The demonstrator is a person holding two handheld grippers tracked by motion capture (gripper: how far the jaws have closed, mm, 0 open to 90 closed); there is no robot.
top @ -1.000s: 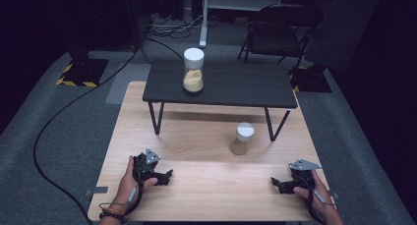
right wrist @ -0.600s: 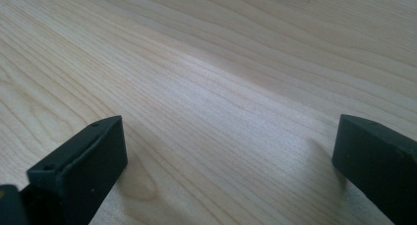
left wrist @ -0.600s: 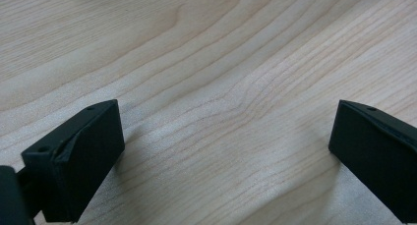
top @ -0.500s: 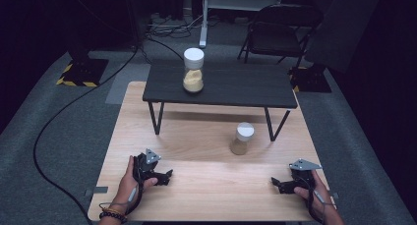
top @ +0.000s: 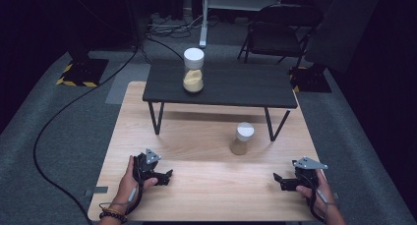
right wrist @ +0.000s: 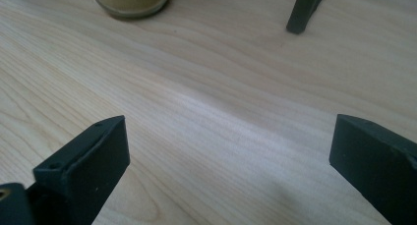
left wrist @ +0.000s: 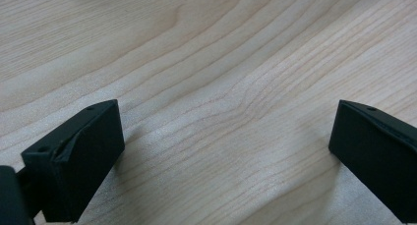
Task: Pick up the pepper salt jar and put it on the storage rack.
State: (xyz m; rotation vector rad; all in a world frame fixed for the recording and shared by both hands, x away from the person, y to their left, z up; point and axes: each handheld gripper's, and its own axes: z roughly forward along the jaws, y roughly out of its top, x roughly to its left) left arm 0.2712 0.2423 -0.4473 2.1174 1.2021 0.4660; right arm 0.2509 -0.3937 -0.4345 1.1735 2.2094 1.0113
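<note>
Wooden table [top: 206, 136] bears both spread grippers, small jar [top: 242, 138] between.

High view looks down; gripper views skim the shared wooden table [top: 206, 136].

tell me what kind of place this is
Probably a recording studio or lab set up for handling trials: dark surroundings, black cables trailing over grey carpet, a black folding chair, and a light wooden table as the lit work surface.

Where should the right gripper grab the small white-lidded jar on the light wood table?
Grip the small white-lidded jar on its round glass body just below the lid, coming level from the near right, where the open right gripper already sits. It stands upright, and the black shelf's leg crowds its far right, so I'd avoid that side.
</note>
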